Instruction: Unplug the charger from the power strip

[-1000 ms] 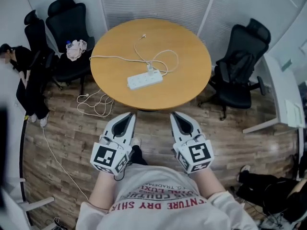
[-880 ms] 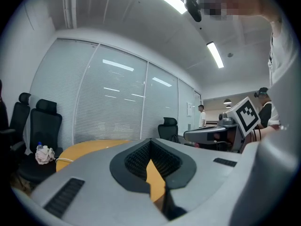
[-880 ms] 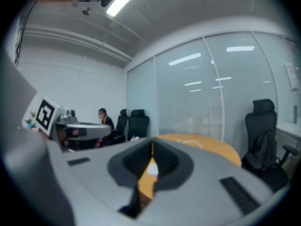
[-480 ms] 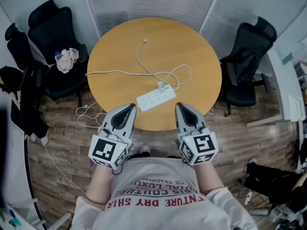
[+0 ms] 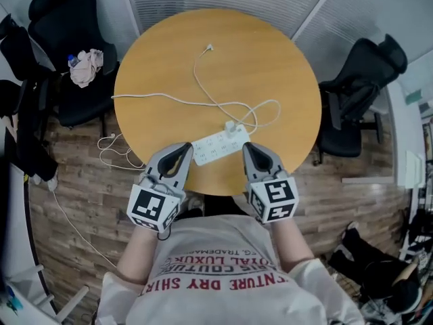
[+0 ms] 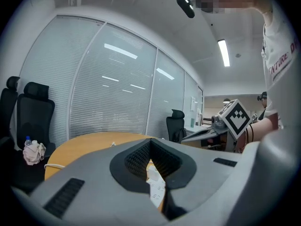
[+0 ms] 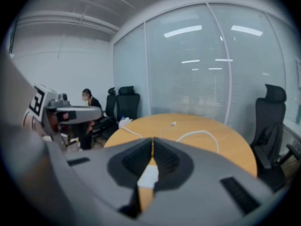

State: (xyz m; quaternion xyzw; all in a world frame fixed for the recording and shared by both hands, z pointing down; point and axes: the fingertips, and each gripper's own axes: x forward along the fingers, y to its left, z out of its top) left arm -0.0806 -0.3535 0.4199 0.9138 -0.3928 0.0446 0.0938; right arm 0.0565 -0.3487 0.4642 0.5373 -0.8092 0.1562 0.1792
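A white power strip lies near the front edge of the round wooden table. A small white charger is plugged into its far right end, and its white cable loops across the table to a loose plug. My left gripper is shut and empty, its tips just left of the strip. My right gripper is shut and empty too, just right of the strip. In the left gripper view the strip shows below the closed tips. The right gripper view shows the strip blurred behind its closed tips.
Black office chairs stand at the left and right of the table. A cloth and bottle lie on the left chair. The strip's white cord trails onto the wooden floor. Glass walls with blinds stand behind.
Both grippers have moved forward from in front of my body to the table's front edge, ending on either side of the power strip. Both stayed shut.
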